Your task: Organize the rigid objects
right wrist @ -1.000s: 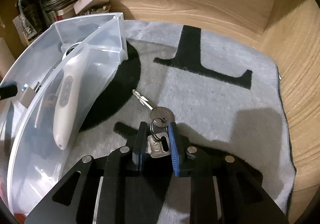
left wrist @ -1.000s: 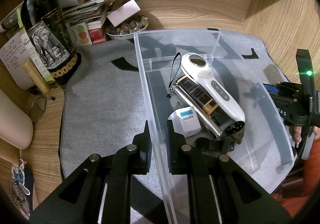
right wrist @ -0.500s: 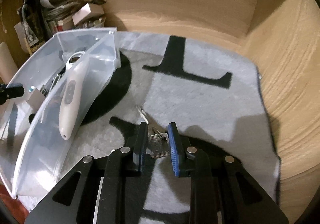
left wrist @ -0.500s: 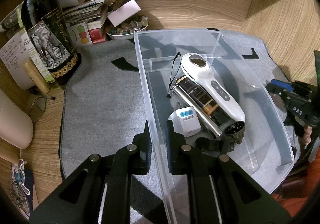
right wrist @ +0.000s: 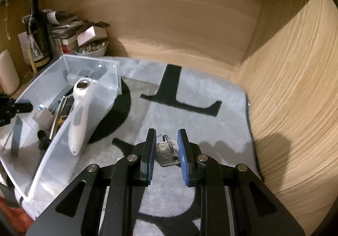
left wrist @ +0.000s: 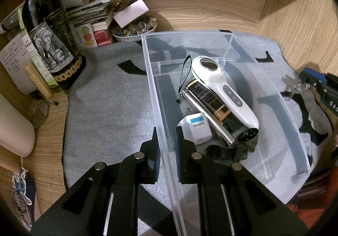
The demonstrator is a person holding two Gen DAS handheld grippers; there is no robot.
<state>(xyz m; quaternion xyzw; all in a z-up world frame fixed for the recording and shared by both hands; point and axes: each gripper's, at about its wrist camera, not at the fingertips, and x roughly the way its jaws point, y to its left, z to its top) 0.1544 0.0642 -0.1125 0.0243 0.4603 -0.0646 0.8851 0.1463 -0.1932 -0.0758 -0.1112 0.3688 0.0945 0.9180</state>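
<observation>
A clear plastic bin (left wrist: 155, 88) sits on a grey mat (left wrist: 109, 96). It holds a white handheld device (left wrist: 224, 88), a silver and black tube (left wrist: 208, 113), a small white cube (left wrist: 195, 128) and a dark item. My left gripper (left wrist: 167, 136) is shut on the bin's left wall. My right gripper (right wrist: 166, 141) is shut on a bunch of keys (right wrist: 166, 152) and holds it in the air above the mat (right wrist: 190, 109), right of the bin (right wrist: 93, 79). In the left wrist view the keys (left wrist: 293, 86) hang just outside the bin's right wall.
A dark wine bottle (left wrist: 50, 33), stacked papers and boxes (left wrist: 93, 18) and a bowl of small stones (left wrist: 133, 29) crowd the back left corner. Wooden walls close the back and right (right wrist: 285, 88). A cream cylinder (left wrist: 12, 128) lies at the left.
My right gripper has lifted the keys off the mat and risen. The left gripper and the bin have not moved.
</observation>
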